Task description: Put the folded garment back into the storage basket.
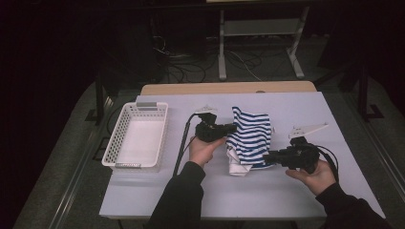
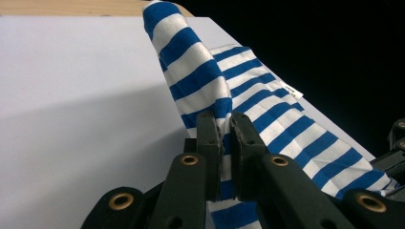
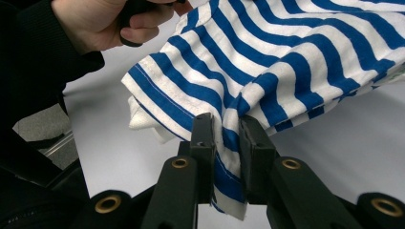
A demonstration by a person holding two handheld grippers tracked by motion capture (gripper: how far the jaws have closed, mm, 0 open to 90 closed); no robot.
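Pinching blue-and-white striped cotton cloth [image 1: 250,138], centre frame, both jaws clamped shut; lifting clear of counter [image 1: 267,195] probably before folding.

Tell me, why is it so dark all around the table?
High view: light falls on the white table while the room behind stays black. Left gripper view: the striped cloth is sharp and the table beside it shaded. Right gripper view: the sleeve looks nearly black.

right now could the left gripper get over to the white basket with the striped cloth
Probably not yet. The left gripper is shut on the striped cloth, and the table between it and the white basket is bare, but the right gripper also clamps the cloth, so it would have to follow or let go.
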